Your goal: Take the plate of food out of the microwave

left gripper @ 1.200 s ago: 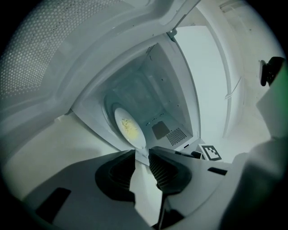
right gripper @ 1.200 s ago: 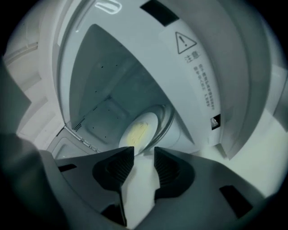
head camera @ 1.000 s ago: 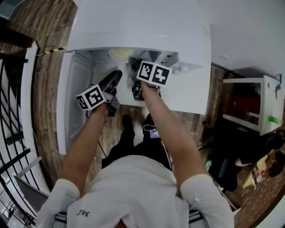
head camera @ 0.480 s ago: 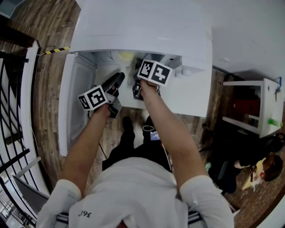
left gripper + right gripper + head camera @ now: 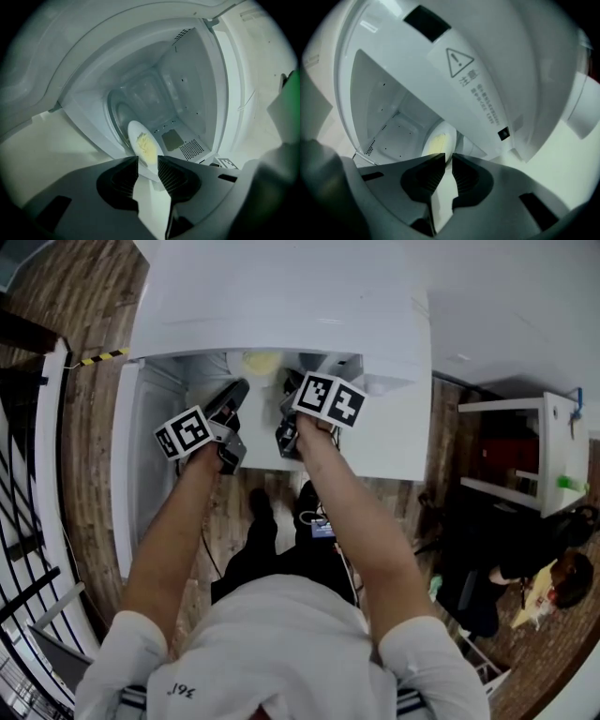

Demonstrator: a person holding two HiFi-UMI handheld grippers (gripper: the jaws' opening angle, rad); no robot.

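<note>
A white plate (image 5: 258,360) with yellow food lies inside the open white microwave (image 5: 281,296). My left gripper (image 5: 234,390) and right gripper (image 5: 289,388) both reach into the cavity's mouth. In the left gripper view the plate (image 5: 143,145) has its near rim between the left gripper's (image 5: 148,160) jaws, which stand apart. In the right gripper view the plate (image 5: 440,138) sits just beyond the right gripper (image 5: 448,157). Its jaws are closing to a narrow gap with the rim at their tips. I cannot see the pads pressing.
The microwave door (image 5: 141,456) hangs open at the left. A glass turntable (image 5: 122,112) lies under the plate. A white shelf unit (image 5: 525,446) stands at the right, with a seated person (image 5: 553,587) below it. Black railings (image 5: 28,521) run along the far left.
Both grippers have moved forward into the microwave opening toward the plate. The left gripper went further in.
</note>
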